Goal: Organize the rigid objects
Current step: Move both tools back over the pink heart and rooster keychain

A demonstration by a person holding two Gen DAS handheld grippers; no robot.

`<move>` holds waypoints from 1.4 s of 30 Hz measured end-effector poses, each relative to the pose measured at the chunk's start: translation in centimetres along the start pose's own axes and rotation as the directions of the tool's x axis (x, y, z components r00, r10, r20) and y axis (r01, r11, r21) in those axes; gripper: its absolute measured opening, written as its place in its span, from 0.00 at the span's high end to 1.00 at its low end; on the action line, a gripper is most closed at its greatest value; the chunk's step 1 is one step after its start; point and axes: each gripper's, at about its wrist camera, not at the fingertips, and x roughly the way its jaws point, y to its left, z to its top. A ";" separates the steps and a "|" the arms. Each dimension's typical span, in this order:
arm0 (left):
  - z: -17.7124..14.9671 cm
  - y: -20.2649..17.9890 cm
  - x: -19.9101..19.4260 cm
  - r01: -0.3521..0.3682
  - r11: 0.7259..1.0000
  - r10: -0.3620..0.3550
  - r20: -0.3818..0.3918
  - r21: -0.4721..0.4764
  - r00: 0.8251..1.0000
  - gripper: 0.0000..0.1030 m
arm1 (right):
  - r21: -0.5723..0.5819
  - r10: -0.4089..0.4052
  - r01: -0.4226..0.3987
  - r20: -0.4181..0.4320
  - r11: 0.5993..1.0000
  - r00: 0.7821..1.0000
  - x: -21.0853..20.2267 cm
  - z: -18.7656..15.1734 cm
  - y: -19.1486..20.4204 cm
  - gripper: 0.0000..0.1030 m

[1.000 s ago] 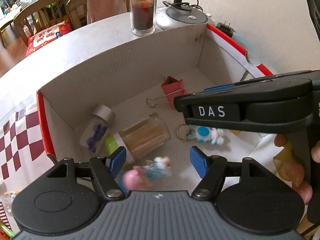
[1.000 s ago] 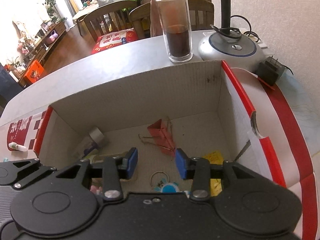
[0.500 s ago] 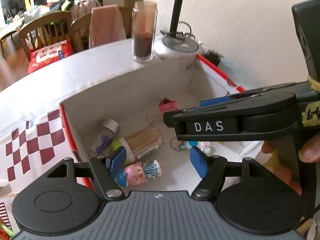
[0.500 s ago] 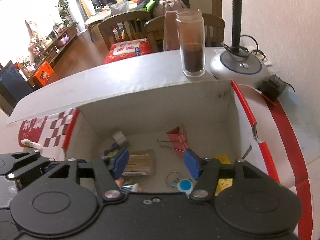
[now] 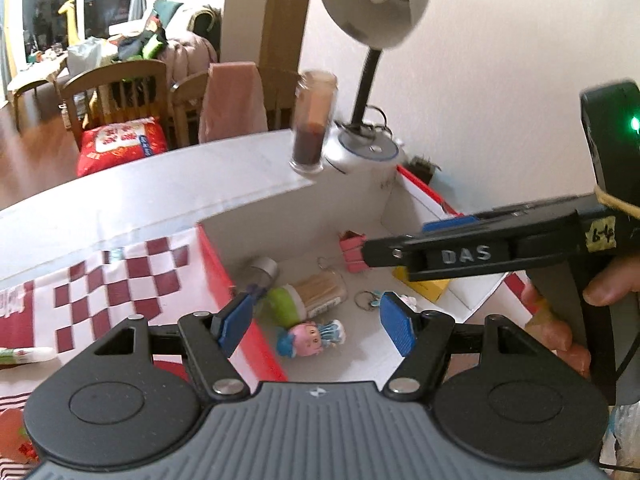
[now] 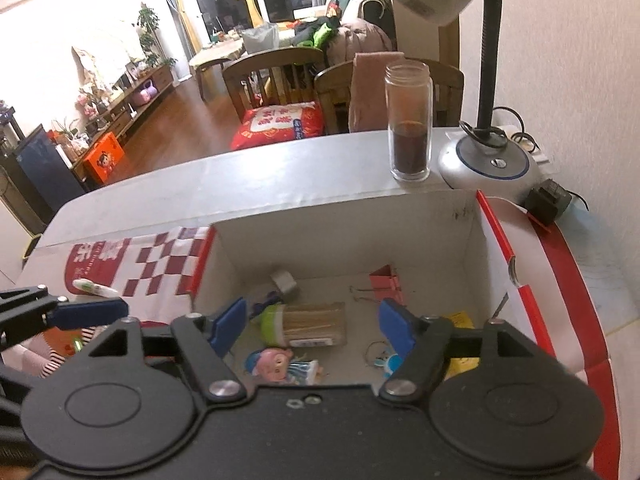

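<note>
Both grippers hang empty above the open white cardboard box [image 6: 348, 248]: the left gripper [image 5: 316, 320] gapes, the right gripper [image 6: 312, 328] is opening. Inside lie a pink-headed toy figurine [image 6: 280, 364], a green-capped toothpick jar [image 6: 308, 326] and a pink binder clip [image 6: 386, 282].

Risks, as a judgement: the two grippers sit close together and could knock, and the tall glass jar of dark liquid [image 6: 410, 128] at the box's far rim could tip on the counter [image 6: 240, 184].

Only the right wrist view shows the white marker pen [image 6: 94, 289] on the checkered flap; only the left shows the person's hand [image 5: 560, 320] on the right gripper's handle.
</note>
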 end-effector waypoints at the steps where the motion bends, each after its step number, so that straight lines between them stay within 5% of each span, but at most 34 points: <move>1: -0.2 0.5 -0.7 -0.004 1.000 0.004 0.011 -0.008 1.000 0.32 | 0.001 0.003 -0.003 0.008 1.000 1.000 -0.3 -0.2 0.2 0.23; 4: -0.7 1.9 -2.5 -0.019 0.999 0.020 0.035 -0.026 0.999 0.31 | 0.004 0.019 -0.019 0.027 1.000 0.999 -1.1 -0.5 0.9 0.20; 6: -1.2 3.0 -3.8 -0.031 0.999 0.033 0.054 -0.043 0.998 0.21 | 0.016 0.032 -0.032 0.037 0.999 0.999 -1.5 -0.9 1.4 0.19; 19: -5.8 10.7 -10.3 -0.085 0.988 0.101 0.124 -0.128 0.987 0.20 | -0.036 0.120 -0.117 0.111 0.992 0.987 -3.7 -4.5 9.6 0.00; 33: -11.1 22.8 -16.1 -0.198 0.951 0.242 0.172 -0.239 0.955 0.19 | -0.087 0.145 -0.139 0.069 0.986 0.987 -1.3 -8.4 20.9 0.00; 42: -14.1 28.8 -16.2 -0.198 0.946 0.239 0.138 -0.256 0.961 0.19 | -0.139 0.116 -0.111 0.028 0.984 0.993 2.2 -10.1 26.6 0.00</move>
